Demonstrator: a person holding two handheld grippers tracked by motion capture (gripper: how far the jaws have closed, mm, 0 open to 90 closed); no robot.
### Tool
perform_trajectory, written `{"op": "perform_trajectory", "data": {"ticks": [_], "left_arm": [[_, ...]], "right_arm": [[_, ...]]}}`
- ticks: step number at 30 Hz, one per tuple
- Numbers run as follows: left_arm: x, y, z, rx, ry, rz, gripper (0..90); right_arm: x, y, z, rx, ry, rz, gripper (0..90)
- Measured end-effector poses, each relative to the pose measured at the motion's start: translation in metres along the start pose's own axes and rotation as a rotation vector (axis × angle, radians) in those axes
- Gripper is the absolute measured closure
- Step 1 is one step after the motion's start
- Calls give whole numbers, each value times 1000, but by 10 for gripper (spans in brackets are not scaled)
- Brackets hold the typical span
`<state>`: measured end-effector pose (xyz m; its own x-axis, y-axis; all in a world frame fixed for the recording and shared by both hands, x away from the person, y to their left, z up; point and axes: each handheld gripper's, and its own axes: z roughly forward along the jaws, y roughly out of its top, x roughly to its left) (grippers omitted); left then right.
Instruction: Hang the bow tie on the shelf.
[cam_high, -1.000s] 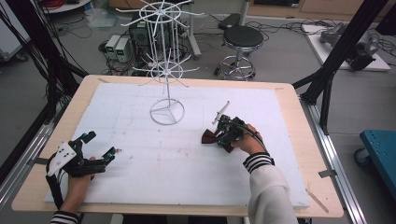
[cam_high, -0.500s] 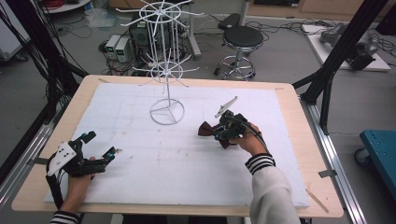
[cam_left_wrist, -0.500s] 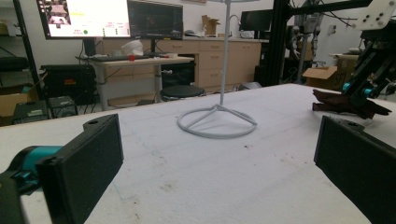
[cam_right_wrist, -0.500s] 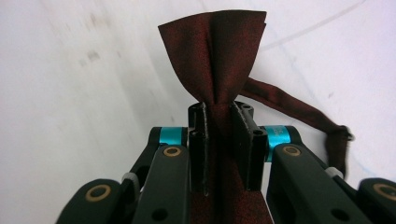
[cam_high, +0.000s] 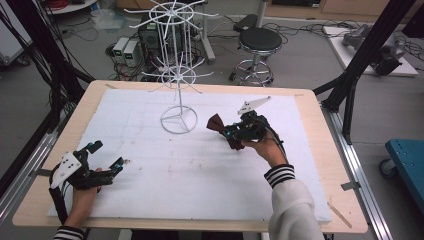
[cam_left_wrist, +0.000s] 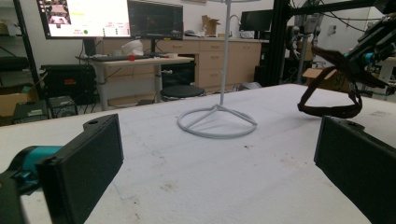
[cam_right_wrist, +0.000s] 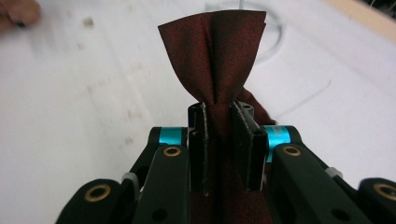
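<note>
Dark red bow tie (cam_high: 218, 124) sits center-right of the high view, just right of the white wire rack's (cam_high: 177, 120) ring base, pinched at its knot by the clamped right gripper (cam_high: 231, 135); left gripper (cam_high: 107, 157) lower left, jaws apart, holding nothing.

A lab: black frame posts (cam_high: 365, 55) flank the table (cam_high: 320, 150), cables and electronics boxes (cam_high: 125, 49) litter the floor, and monitors (cam_left_wrist: 84, 17) glow above wooden cabinets (cam_left_wrist: 224, 60).
</note>
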<state>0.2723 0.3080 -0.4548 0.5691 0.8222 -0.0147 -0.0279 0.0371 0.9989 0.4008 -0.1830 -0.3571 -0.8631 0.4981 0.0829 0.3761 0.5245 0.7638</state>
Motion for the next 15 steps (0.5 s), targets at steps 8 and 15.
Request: {"op": "perform_trajectory", "data": {"ticks": [8,15], "left_arm": [[0,0,0,1,-1,0,17],[0,0,0,0,-1,0,17]], "right_arm": [[1,6,-9,-122,-5,29,775],[1,12,-17,-208,-39,68,775]]}}
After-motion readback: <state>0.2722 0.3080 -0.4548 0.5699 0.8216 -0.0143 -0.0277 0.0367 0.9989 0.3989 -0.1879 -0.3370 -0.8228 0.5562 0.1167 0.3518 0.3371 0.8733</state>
